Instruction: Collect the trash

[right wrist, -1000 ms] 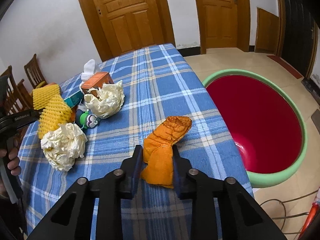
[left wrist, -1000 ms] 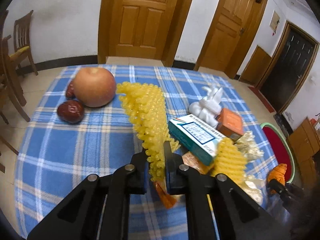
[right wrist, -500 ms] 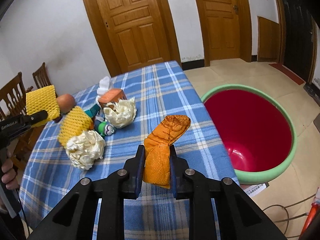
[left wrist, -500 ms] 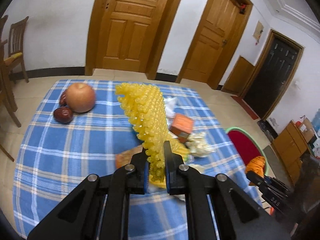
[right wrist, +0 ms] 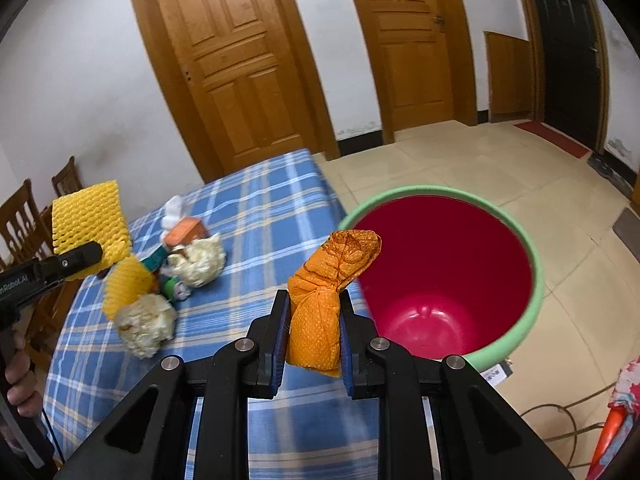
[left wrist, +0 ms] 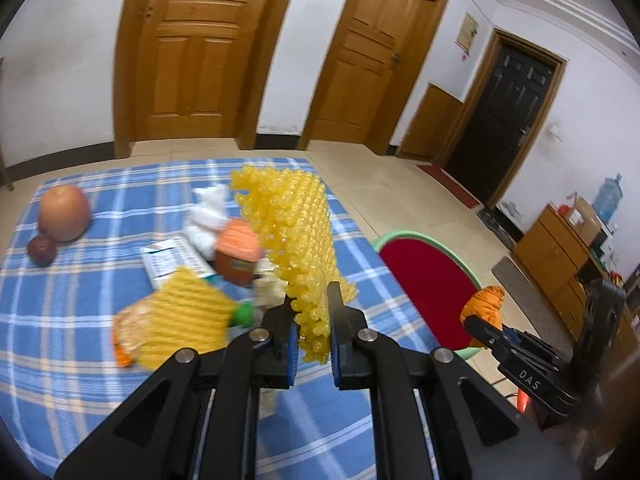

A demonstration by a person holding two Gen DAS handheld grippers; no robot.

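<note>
Two grippers, left (left wrist: 312,320) clamping foam net (left wrist: 296,232), right (right wrist: 313,328) clamping orange glove (right wrist: 328,280)

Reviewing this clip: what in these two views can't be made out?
- Left wrist view: the green toy and second yellow net on the table are motion-blurred.
- Left wrist view: the held foam net hides the things behind it.
- Right wrist view: the bin floor is partly hidden by the orange peel.
- Text on the flat box: too small.
</note>
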